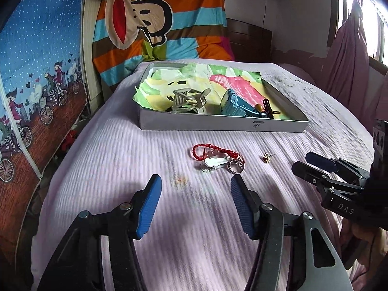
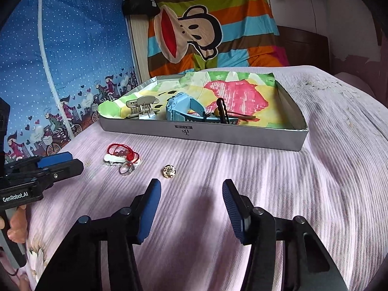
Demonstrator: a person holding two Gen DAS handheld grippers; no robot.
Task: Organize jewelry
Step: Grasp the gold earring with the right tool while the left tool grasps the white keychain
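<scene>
1. Left gripper (image 1: 196,181): black arms, ribbed blue pads, jaws partly apart with nothing between them – only bedcover in the gap. It hovers over the bed, short of the jewelry.
2. Bedcover (image 1: 116,160): pale lilac, ribbed weave, small yellowish stain between the left pads.
3. Red bracelet (image 1: 206,150): thin braided cord loop with a few clear beads, lying flat on the cover, touching a white glossy clip (image 1: 214,162) and two silver rings (image 1: 234,165) – one tangled little pile ahead of the left gripper.
4. Earring stud (image 2: 169,171): small round gold-toned piece with a faceted face, alone on the cover, right of the pile, just ahead of the right gripper's left pad.
5. Shallow box (image 2: 218,137): grey card walls, crinkled painted paper lining; inside are a beige plastic claw clip (image 2: 141,108), a blue chunky watch (image 2: 184,110) and a dark wavy hairpin (image 2: 222,109).
6. Right gripper (image 2: 191,185): same build, jaws partly apart, empty, over bare cover.
</scene>
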